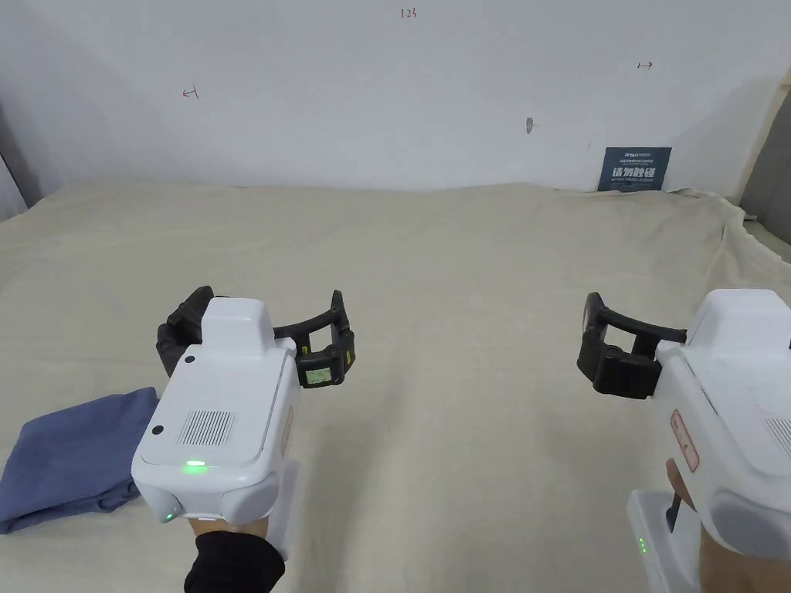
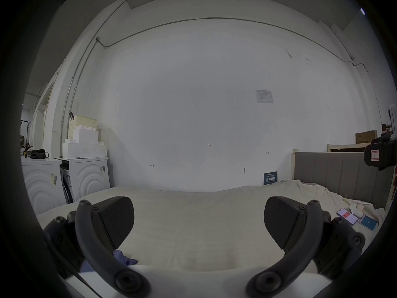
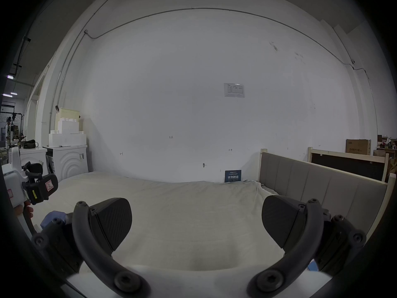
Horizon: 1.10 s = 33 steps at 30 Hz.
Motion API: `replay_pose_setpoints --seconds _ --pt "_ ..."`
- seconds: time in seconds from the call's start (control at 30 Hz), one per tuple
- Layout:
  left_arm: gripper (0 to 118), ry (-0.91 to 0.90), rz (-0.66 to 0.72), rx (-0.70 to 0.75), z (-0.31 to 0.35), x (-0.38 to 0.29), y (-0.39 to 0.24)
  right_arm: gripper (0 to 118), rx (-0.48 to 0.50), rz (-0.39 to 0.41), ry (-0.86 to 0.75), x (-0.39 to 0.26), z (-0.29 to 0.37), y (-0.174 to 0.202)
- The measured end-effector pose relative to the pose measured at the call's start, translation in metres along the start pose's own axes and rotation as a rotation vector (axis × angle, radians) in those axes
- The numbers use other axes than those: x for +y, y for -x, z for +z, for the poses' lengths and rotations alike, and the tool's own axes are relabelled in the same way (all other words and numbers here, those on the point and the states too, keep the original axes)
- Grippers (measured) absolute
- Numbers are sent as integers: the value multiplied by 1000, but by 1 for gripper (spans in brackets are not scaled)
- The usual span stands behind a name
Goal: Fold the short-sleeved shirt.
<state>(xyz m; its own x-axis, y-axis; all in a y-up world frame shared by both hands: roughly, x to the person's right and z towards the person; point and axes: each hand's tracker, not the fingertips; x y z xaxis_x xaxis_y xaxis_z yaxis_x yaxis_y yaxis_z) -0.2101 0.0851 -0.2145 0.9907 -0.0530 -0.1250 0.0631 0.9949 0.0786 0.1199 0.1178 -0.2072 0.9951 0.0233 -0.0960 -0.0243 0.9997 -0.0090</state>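
Head view has both tools held up over the cream bed sheet [image 1: 463, 309], and neither is carrying anything: the left gripper [image 1: 259, 328] has its jaws spread wide, and the right gripper [image 3: 196, 223], seen from its own camera, is parted just as far with only bare sheet between the pads. The blue shirt [image 1: 73, 459] lies on the sheet at the near left edge of the bed, beside and a little behind the left gripper, bunched into a compact, partly doubled heap, not spread flat. From here I'd judge the folding has not properly begun, or the heap needs opening out first. The sensible way would be to swing the left tool back and down to a clear hem or shoulder edge, nip a single layer, not the whole wad, and draw the cloth toward the middle so both tools can work it. Room is generous: the middle of the bed is wide and flat, the wall [image 1: 386, 100] sits well back, and the padded headboard [image 3: 322, 186] bounds the right side. Two phones [image 2: 356, 217] lie near that right edge, well apart from the shirt, so spreading should stay central.
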Motion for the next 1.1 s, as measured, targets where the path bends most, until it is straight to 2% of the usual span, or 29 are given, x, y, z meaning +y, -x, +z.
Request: replay_pose_setpoints --seconds 0.4,0.53,0.7,0.77,0.87,0.97,1.03,1.1 --pt "118 -5 4 5 0 2 1 118 -13 -12 12 1 -1 0" --pt "118 -3 11 0 0 2 1 118 -10 -80 60 2 -6 -7" --pt "118 -7 13 -3 1 3 2 118 9 -247 126 0 -12 -22" --pt "118 -8 12 -3 1 4 2 118 23 -275 214 5 -14 -27" --pt "118 -9 15 -5 1 5 3 118 -68 -255 333 15 -19 -29" --pt "118 -11 21 -3 1 5 3 117 -232 -224 431 26 -22 -21" --pt "118 -10 23 -3 1 4 4 117 -277 -230 448 27 -26 -23" --pt "118 -12 24 -2 1 4 4 117 -274 -244 435 27 -24 -19"
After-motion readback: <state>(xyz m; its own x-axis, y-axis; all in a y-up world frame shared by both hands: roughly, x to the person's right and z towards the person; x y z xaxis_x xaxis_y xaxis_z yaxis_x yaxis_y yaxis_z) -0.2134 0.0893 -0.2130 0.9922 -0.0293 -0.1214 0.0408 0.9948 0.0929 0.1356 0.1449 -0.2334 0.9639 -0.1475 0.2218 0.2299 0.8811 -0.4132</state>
